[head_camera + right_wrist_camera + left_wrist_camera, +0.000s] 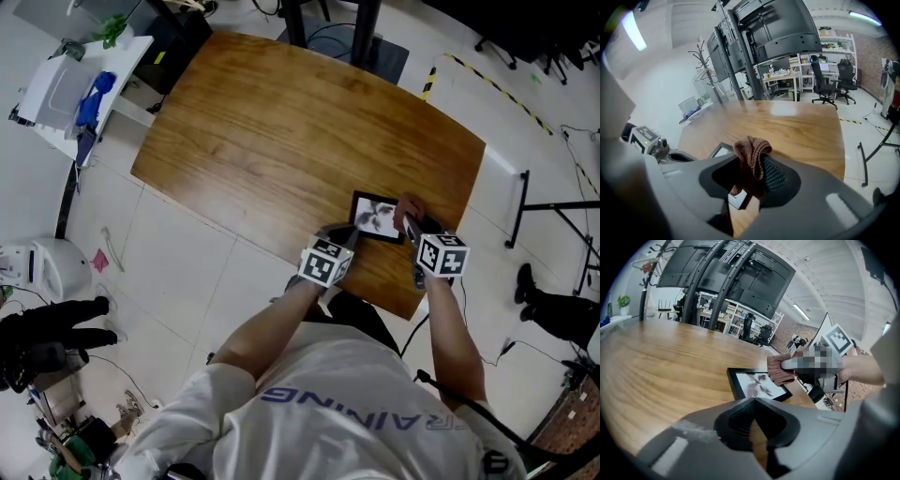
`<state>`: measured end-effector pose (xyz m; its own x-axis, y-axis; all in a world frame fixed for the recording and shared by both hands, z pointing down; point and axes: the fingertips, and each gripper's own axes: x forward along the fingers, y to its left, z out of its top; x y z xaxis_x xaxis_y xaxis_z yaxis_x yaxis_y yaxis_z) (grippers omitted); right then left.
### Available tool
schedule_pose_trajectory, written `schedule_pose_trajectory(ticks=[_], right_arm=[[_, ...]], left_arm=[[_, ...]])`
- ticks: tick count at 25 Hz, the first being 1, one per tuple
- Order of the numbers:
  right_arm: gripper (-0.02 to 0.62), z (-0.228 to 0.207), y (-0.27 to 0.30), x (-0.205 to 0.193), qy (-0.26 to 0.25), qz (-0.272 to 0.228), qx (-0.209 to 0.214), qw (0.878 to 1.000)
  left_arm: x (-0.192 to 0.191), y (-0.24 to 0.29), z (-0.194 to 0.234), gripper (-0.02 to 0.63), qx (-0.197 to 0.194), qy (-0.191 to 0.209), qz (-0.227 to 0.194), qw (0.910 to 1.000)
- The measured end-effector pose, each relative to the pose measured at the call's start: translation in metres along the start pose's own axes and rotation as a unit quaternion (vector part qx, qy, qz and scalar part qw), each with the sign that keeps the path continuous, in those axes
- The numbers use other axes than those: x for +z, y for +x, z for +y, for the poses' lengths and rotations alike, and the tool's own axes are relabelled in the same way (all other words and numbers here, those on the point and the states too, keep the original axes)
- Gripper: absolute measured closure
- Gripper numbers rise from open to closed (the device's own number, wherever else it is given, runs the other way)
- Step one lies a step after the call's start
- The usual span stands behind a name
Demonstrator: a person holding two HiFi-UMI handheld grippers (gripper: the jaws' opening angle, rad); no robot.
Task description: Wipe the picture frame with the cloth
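Observation:
A black picture frame [377,217] with a grey print lies flat near the front right edge of the wooden table [281,131]. My right gripper [409,225] is shut on a brown knitted cloth [751,161], which rests on the frame's right end [757,383]. From the left gripper view the cloth [780,369] bunches over the frame's far corner. My left gripper [349,236] sits at the frame's left end, a little short of it, its jaws [753,401] shut with nothing between them.
A white side table [66,89] with a blue object stands off the table's far left corner. Black stand bases [361,47] sit beyond the far edge. Another stand [553,206] and a person's shoe [525,281] are on the floor to the right.

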<state>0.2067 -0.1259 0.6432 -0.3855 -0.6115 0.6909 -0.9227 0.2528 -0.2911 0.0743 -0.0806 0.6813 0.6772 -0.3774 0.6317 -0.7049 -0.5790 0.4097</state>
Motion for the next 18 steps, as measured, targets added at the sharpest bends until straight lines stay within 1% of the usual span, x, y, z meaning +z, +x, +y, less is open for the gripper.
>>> schedule_pose_trajectory(ticks=[3, 7, 9, 13, 18], right_arm=[[0.472, 0.017, -0.003, 0.010, -0.003, -0.016, 0.014, 1.000], [0.472, 0.070, 0.007, 0.021, -0.026, -0.023, 0.069, 0.997], [0.472, 0.089, 0.017, 0.022, -0.036, -0.018, 0.085, 0.996], [0.472, 0.110, 0.036, 0.018, -0.037, -0.005, 0.097, 0.995], [0.472, 0.117, 0.050, 0.012, -0.038, 0.009, 0.101, 0.994]], left_arm=[[0.001, 0.000, 0.000, 0.603, 0.002, 0.002, -0.002, 1.0000], [0.000, -0.001, -0.001, 0.603, 0.001, 0.001, -0.001, 1.0000], [0.000, -0.001, -0.001, 0.603, 0.000, 0.004, -0.004, 1.0000], [-0.003, -0.004, 0.000, 0.603, -0.003, 0.002, -0.008, 1.0000], [-0.007, -0.004, 0.001, 0.603, -0.003, -0.001, 0.002, 1.0000]])
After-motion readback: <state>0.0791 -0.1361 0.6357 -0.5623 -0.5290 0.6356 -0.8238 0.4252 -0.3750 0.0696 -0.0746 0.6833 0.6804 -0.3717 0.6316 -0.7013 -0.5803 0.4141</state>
